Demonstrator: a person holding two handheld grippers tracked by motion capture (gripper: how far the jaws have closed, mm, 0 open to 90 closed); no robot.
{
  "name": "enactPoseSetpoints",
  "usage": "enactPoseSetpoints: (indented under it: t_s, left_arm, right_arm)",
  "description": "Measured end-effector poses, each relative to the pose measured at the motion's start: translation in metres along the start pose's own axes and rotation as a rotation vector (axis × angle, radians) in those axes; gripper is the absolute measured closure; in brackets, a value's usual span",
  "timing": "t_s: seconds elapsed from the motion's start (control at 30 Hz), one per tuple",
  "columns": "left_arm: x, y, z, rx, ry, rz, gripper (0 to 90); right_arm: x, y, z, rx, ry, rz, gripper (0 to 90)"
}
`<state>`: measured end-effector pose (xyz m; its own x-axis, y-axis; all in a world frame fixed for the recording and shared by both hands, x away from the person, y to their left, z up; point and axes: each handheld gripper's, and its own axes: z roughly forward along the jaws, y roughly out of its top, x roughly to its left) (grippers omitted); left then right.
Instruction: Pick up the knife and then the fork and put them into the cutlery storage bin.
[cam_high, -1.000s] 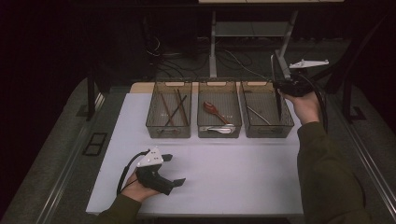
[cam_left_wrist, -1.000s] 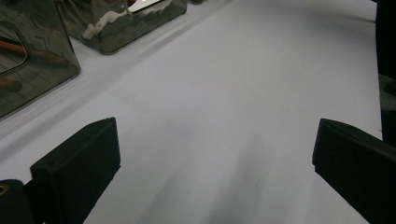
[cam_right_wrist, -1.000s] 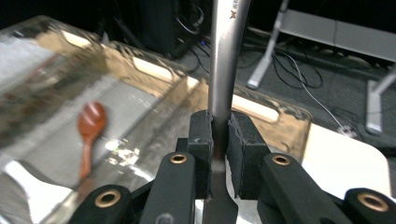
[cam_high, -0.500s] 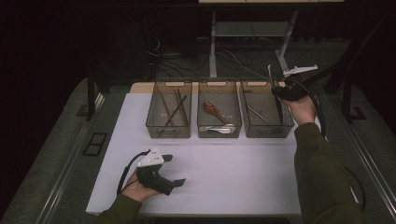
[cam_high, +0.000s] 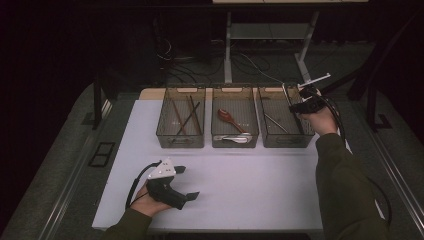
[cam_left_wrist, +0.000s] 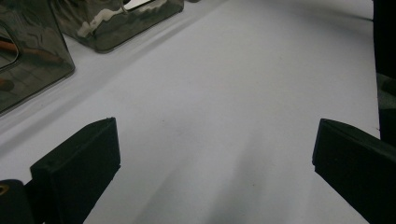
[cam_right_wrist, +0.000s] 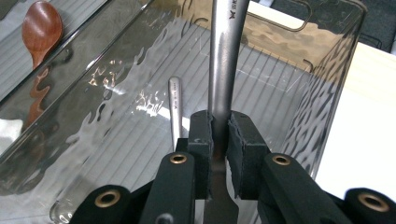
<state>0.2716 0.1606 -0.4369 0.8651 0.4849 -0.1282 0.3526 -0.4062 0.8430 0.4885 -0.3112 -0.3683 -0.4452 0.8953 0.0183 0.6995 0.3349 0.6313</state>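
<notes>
Right gripper (cam_right_wrist: 219, 135): jaws clamped on a metal utensil handle (cam_right_wrist: 223, 56), steel, flat, some lettering on it that's too blurred to read. Can't tell which utensil it is; the working end is hidden. Handle runs up from the jaws, over the right bin (cam_right_wrist: 322, 88), clear plastic with a ribbed floor. In the high view that bin (cam_high: 285, 137) is the rightmost of three in a row at the far side of the bench (cam_high: 250, 185), and my right gripper (cam_high: 301, 104) is above its right wall. A second metal utensil (cam_right_wrist: 175, 109) lies on the bin floor, just left of the jaws. Wooden spoon (cam_right_wrist: 41, 32) is in the middle bin (cam_high: 235, 140), chopsticks (cam_high: 186, 116) in the left bin (cam_high: 181, 140).

Left gripper (cam_high: 184, 182): jaws wide apart, nothing between them, resting low on the bench near the front edge, well apart from the bins.
</notes>
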Motion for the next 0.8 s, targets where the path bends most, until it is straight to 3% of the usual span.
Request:
enactPoseSetpoints:
  t_s: [0.33,0.43,0.5,0.8]
  left_arm:
    - [0.0,0.0,0.0,-0.004,-0.003,-0.003,0.2]
    - [-0.001,0.0,0.0,-0.006,-0.003,-0.003,0.2]
    - [-0.001,0.0,0.0,-0.006,-0.003,-0.003,0.2]
    - [-0.001,0.0,0.0,-0.002,-0.003,0.001,0.2]
  right_arm:
    - [0.006,0.003,0.009,0.036,-0.011,-0.009,77.8]
    - [0.006,0.002,0.013,0.049,0.014,0.006,65.0]
    - [0.006,0.001,0.012,0.044,0.0,0.0,63.9]
    - [0.002,0.001,0.005,-0.009,0.054,0.039,52.8]
